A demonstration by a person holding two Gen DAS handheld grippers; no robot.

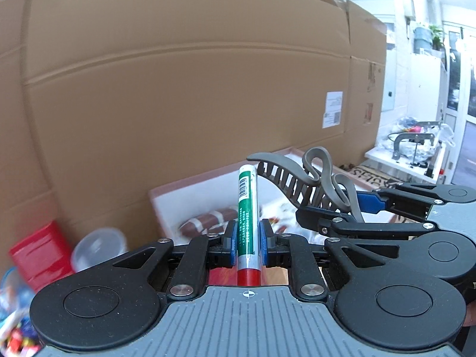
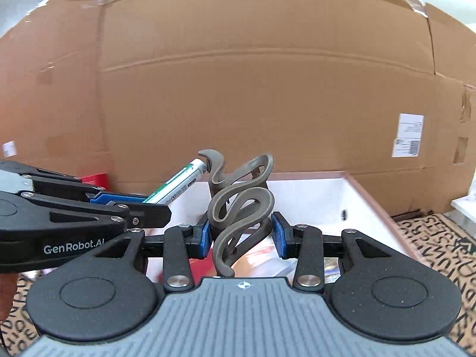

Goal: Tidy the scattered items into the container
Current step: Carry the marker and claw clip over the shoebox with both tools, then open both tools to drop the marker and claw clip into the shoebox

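Observation:
My left gripper (image 1: 247,242) is shut on a green-and-white tube with a red cap (image 1: 247,217), held upright above the container. My right gripper (image 2: 243,236) is shut on a grey wavy hair claw clip (image 2: 238,205), also above the container. The container is a white box with a pink rim (image 2: 366,196); it holds a toy football (image 1: 208,221) and colourful packets. In the left wrist view the right gripper (image 1: 369,205) comes in from the right with the clip (image 1: 300,178). In the right wrist view the left gripper (image 2: 142,205) comes in from the left with the tube (image 2: 181,184).
A big cardboard wall (image 1: 178,89) stands right behind the box. A red box (image 1: 41,255) and a clear plastic cup (image 1: 98,247) lie left of the container. A patterned mat (image 2: 440,247) lies under and right of it. A cluttered white table (image 1: 410,151) stands far right.

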